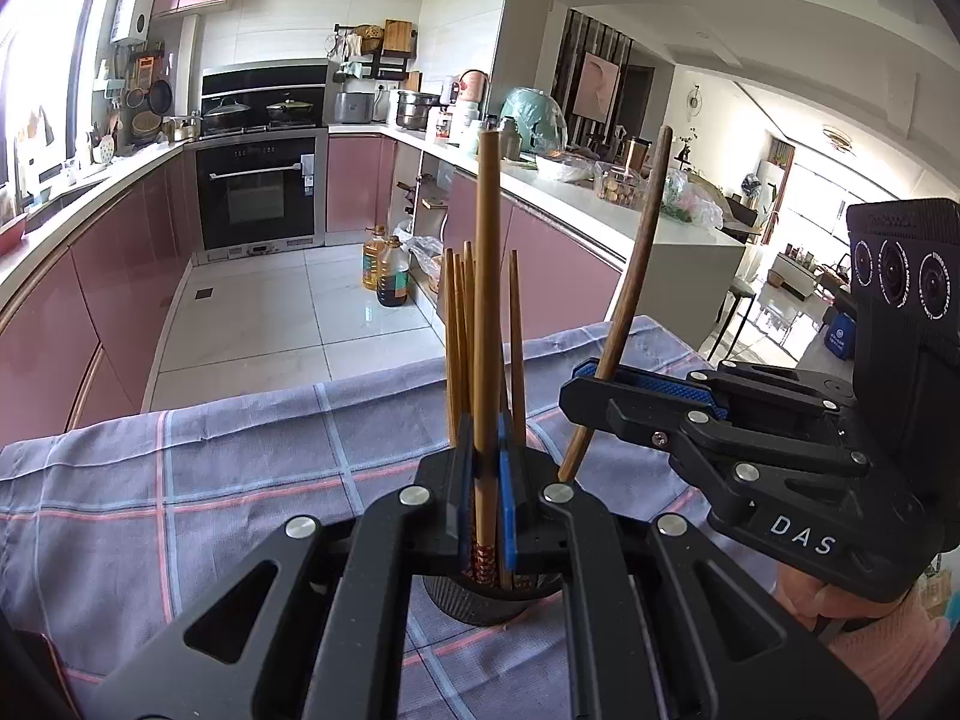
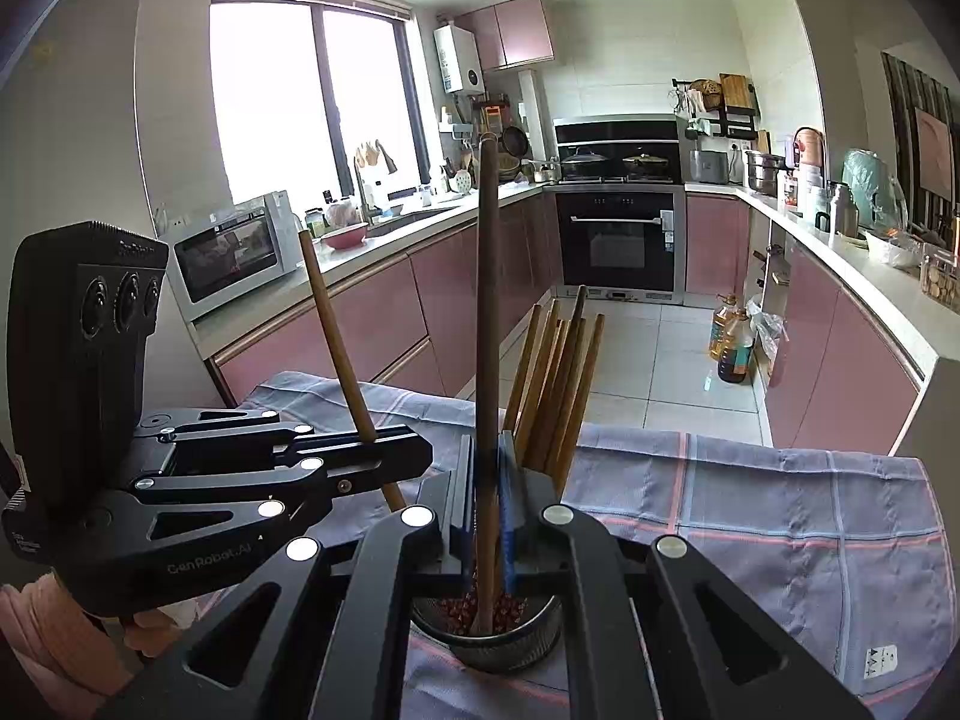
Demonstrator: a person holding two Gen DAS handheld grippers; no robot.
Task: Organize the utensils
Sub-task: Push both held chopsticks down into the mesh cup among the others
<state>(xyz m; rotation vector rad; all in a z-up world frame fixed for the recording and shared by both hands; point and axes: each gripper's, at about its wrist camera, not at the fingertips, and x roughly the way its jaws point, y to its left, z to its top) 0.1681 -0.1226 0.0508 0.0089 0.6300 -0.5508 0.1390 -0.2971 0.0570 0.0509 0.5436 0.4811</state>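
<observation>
A black mesh utensil cup (image 1: 480,600) stands on the checked cloth, also seen in the right wrist view (image 2: 498,642), with several wooden chopsticks (image 1: 462,324) upright in it. My left gripper (image 1: 485,504) is shut on a light wooden stick (image 1: 489,276) whose patterned lower end is in the cup. My right gripper (image 2: 487,516) is shut on a dark wooden utensil (image 2: 489,312), its lower end inside the cup. In the left wrist view the right gripper (image 1: 591,381) is to the right, holding that dark utensil (image 1: 642,252) tilted. The left gripper (image 2: 390,450) shows at left in the right wrist view.
The blue-grey checked cloth (image 1: 180,480) covers the table (image 2: 780,516). Beyond its far edge are the tiled kitchen floor, pink cabinets, an oven (image 1: 258,192) and oil bottles (image 1: 387,273). A microwave (image 2: 234,252) sits on the left counter.
</observation>
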